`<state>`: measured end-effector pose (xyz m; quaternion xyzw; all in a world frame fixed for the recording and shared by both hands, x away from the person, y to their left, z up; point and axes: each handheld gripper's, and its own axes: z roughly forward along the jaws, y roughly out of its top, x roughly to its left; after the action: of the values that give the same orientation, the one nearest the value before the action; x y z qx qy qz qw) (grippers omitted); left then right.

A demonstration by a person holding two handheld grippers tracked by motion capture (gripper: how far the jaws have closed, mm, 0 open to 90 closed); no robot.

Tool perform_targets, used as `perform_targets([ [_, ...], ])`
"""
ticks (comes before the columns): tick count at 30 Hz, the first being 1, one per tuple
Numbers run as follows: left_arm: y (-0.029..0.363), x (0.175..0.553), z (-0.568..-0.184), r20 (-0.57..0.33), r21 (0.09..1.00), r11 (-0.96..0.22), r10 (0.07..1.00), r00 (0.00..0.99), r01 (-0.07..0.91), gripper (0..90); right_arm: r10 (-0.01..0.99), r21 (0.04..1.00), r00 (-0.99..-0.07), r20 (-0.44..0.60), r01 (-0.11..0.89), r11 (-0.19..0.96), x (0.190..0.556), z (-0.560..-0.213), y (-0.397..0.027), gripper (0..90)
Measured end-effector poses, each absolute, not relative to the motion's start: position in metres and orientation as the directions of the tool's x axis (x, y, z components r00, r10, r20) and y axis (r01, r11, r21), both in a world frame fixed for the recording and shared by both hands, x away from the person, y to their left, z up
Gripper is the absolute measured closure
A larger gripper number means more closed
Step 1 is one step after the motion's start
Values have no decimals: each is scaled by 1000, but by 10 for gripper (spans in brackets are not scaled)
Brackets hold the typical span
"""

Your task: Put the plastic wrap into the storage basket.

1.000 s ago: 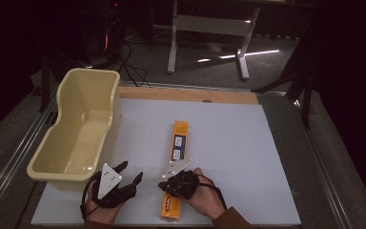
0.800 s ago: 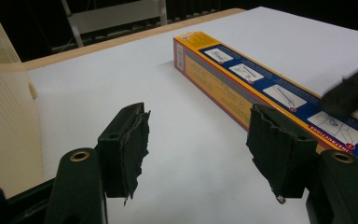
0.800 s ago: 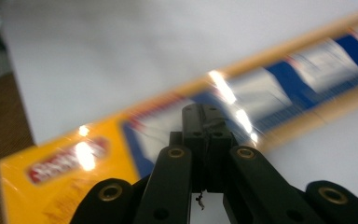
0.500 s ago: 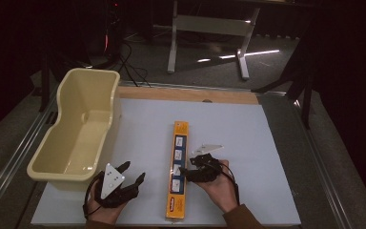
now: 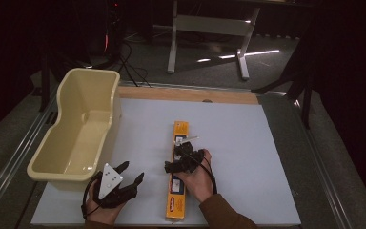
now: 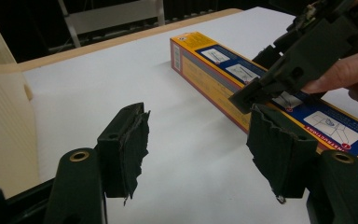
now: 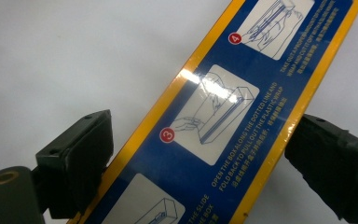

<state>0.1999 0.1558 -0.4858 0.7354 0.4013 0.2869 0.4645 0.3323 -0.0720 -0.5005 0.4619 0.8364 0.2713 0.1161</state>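
Step in hand, as I read it: grasping the plastic wrap box (image 5: 178, 171). It lies flat on the white desk (image 5: 248, 157), long axis running away from me, roughly at the desk's middle, well apart from the cream plastic tub (image 5: 78, 138) at the left edge.

My right gripper (image 5: 181, 160) is poised over the box's mid-length. In the right gripper view the jaws stand wide open, one on each side of the box (image 7: 209, 126), straddling its width; I see no contact yet on either long edge. Nothing held.

My left gripper (image 5: 124, 183) sits near the front of the desk, just beside the tub's near end, jaws parted and empty; between them is bare desk (image 6: 121, 84).

Next move, in my judgement: lower the right gripper a little further and close squarely across the box's narrow width, keeping the pads on the side walls, not the top face.

Materials:
- Box: long, slim rectangular carton, yellow edges, blue top panel with numbered instruction drawings; glossy, catches glare, so it may be slick under the pads.
- Jaw pads: black, ribbed, frayed at one edge.
- Tub: smooth, rounded walls, deep, open-topped.
- Desk: matt white sheet, wooden strip along the far edge.
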Motion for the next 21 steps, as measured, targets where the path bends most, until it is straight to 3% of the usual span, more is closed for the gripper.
perform_targets([
  [6, 155, 200, -486, 50, 915, -246, 856, 515, 320, 375, 838, 505, -544, 54, 738, 447, 340, -501, -68, 76],
  [12, 157, 199, -485, 45, 916, -238, 860, 508, 322, 376, 784, 438, -619, 38, 716, 544, 347, -496, -79, 87],
  [21, 157, 199, -485, 48, 914, -243, 860, 508, 325, 376, 705, 373, -708, -40, 644, 668, 356, -485, -115, 213],
])
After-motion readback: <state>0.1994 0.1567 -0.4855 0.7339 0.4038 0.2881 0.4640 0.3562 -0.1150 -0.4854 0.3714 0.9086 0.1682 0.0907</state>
